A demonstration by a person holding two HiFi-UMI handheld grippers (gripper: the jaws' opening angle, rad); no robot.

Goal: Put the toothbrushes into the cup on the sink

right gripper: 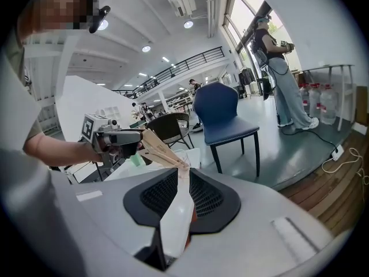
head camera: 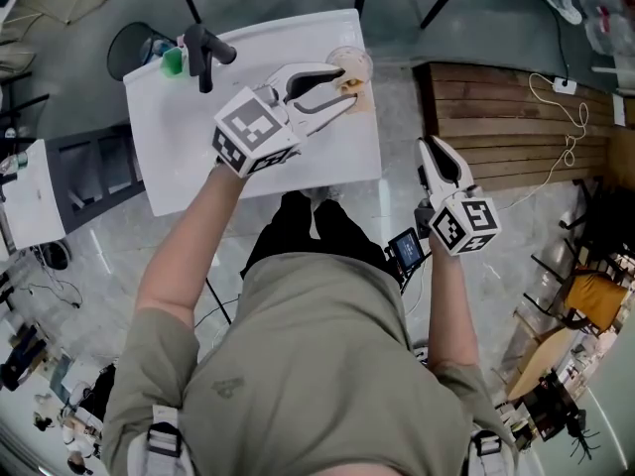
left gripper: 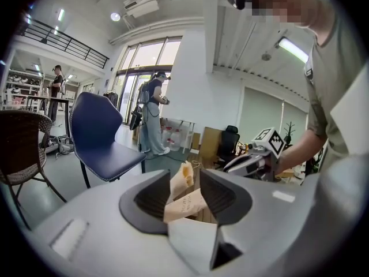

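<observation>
**Left tongs (head camera: 342, 84) spread around the wooden toothbrushes (left gripper: 183, 198) at the cup (head camera: 352, 62).**
The pale paper-sleeved brushes lean, ends seemingly in the clear cup at the sink's (head camera: 179, 147) far corner. Drawing back could snag them and tip the cup. The right tongs (head camera: 430, 150), well apart, pinch a likely white toothbrush (right gripper: 176, 218).

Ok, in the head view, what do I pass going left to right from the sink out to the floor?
green object → black faucet → clear cup → right gripper → white cable

2 t-brushes (right gripper: 160, 150), 1 cup (head camera: 351, 65), 1 sink (head camera: 169, 157)
</observation>
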